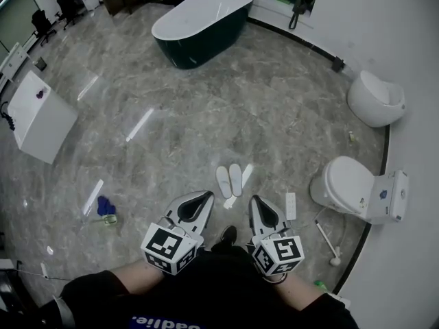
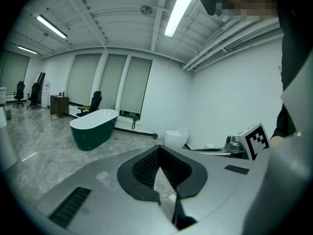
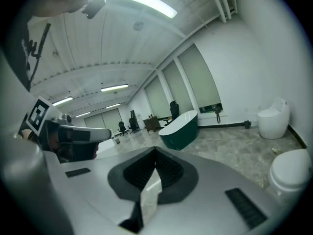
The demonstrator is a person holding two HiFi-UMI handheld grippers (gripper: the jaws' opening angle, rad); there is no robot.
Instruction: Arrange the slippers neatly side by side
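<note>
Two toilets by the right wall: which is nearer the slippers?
The toilet with the boxy tank, lower in the head view. It stands just right of the slippers; the rounded toilet sits farther along the wall.

Left gripper (image 1: 204,196), right gripper (image 1: 255,201): grey shells, black ribbed jaws, black-white marker cubes (image 1: 169,249). Black top (image 1: 206,293), blue lettering (image 1: 156,322).

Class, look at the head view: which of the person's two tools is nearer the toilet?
Right. The right tool is held to the left of the toilet in the head view; the left tool sits farther left, beyond the right one.
</note>
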